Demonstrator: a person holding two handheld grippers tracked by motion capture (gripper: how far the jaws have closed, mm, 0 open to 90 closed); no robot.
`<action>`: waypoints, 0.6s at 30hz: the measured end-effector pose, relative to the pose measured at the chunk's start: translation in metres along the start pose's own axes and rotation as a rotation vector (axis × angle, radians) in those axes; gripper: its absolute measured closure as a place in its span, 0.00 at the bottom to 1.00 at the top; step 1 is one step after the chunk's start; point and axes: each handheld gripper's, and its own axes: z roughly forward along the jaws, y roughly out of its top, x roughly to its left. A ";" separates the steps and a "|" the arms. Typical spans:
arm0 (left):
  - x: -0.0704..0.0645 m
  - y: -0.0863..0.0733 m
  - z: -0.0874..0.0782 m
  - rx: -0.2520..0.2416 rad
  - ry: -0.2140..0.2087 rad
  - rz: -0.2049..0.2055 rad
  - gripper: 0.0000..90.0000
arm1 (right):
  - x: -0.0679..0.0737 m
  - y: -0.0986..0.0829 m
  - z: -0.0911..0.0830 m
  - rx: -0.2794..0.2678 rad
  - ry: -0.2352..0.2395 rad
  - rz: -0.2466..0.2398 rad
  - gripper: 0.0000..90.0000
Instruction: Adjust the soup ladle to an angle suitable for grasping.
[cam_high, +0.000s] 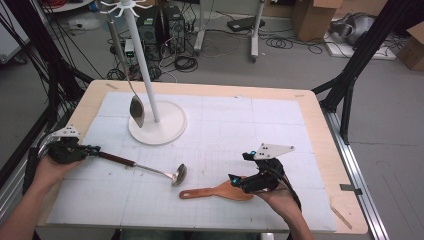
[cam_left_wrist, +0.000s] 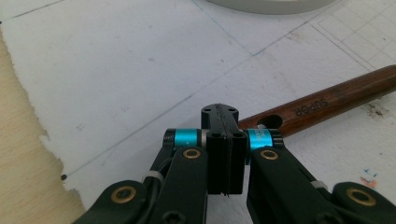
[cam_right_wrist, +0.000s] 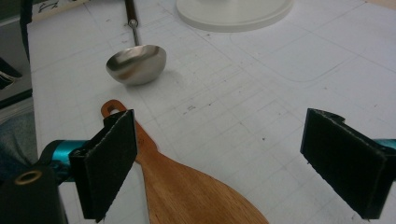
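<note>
left gripper (cam_left_wrist: 223, 116) pressed together by the ladle (cam_high: 145, 167); right gripper (cam_right_wrist: 233, 158) spread over the wooden spatula (cam_right_wrist: 187, 191).

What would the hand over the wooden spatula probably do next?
Probably lower and close. The right gripper stands wide open just above the wooden spatula, whose blade lies between the jaws, not yet gripped. The left gripper is shut beside the ladle handle.

Bright, even overhead light; soft shadows, slightly grainy pictures.
</note>
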 end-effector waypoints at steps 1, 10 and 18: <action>0.000 0.000 0.000 -0.002 -0.001 0.001 1.00 | 0.000 0.000 0.000 0.001 0.001 0.000 0.11; -0.006 0.001 0.001 0.002 -0.020 0.025 1.00 | 0.000 0.000 0.000 -0.003 0.002 -0.003 0.11; -0.014 0.003 0.000 0.000 -0.036 0.043 1.00 | -0.001 0.000 -0.001 -0.005 -0.002 -0.002 0.11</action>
